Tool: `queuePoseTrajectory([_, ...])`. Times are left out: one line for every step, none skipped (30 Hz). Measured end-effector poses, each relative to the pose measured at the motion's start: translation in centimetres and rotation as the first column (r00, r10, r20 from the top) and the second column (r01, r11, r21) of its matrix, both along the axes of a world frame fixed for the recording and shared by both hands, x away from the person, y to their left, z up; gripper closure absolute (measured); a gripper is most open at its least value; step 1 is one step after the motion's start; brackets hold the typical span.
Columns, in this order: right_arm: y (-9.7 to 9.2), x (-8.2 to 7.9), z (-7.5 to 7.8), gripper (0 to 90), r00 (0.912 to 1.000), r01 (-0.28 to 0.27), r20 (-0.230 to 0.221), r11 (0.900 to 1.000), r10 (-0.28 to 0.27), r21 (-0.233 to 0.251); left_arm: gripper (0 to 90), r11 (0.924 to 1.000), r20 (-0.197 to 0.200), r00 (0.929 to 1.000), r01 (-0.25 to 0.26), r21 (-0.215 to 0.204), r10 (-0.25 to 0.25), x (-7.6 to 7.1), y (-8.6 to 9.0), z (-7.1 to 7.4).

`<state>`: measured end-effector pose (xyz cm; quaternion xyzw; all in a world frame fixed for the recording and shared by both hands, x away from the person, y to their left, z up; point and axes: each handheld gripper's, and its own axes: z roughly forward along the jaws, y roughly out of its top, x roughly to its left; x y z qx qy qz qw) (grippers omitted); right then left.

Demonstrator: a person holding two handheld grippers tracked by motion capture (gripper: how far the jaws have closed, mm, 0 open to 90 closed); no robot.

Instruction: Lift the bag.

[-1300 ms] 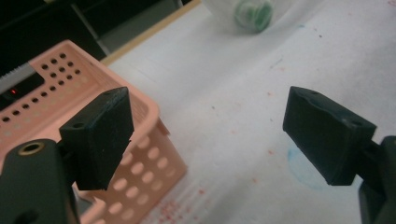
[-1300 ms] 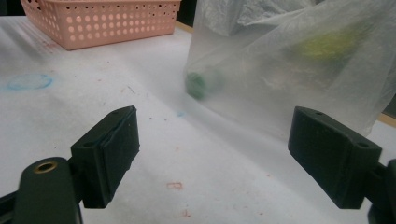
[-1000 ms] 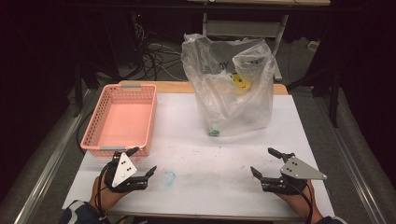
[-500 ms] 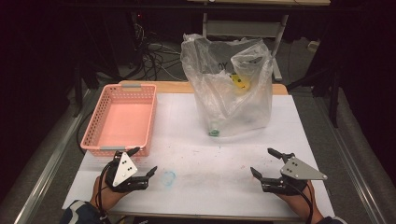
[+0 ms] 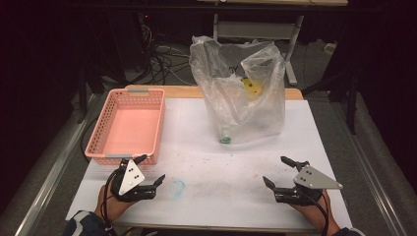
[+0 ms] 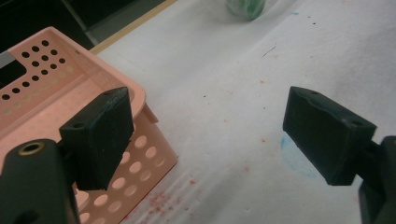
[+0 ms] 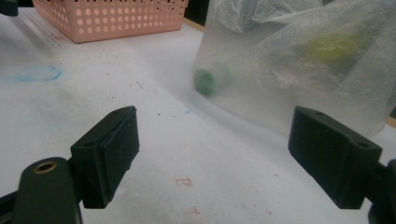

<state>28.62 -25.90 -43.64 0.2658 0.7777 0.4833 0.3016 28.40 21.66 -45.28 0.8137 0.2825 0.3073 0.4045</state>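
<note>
A clear plastic bag [image 5: 243, 93] stands upright at the back middle of the white table [image 5: 216, 162], with a yellow item [image 5: 252, 86] and a green-capped item [image 5: 225, 139] inside. The bag [image 7: 299, 60] and green cap [image 7: 204, 81] appear ahead in the right gripper view. A pink perforated basket [image 5: 127, 125] lies empty at the left. My left gripper [image 5: 149, 170] is open near the basket's front corner [image 6: 140, 140], holding nothing. My right gripper [image 5: 278, 171] is open near the table's front right, holding nothing.
A faint blue ring mark [image 5: 177, 187] is on the table beside the left gripper. Dark floor, cables [image 5: 162, 59] and a stand leg [image 5: 290, 54] lie beyond the table's far edge. Metal rails run along both sides.
</note>
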Motion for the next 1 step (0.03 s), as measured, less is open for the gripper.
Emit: queuePoseTrajectory([0.0,0.01,-0.03,17.1,1.0,0.0,-0.002,1.0,0.0,-0.001,16.0,1.0,-0.001,1.0,-0.001,-0.003,0.001,0.05,-0.06,0.0])
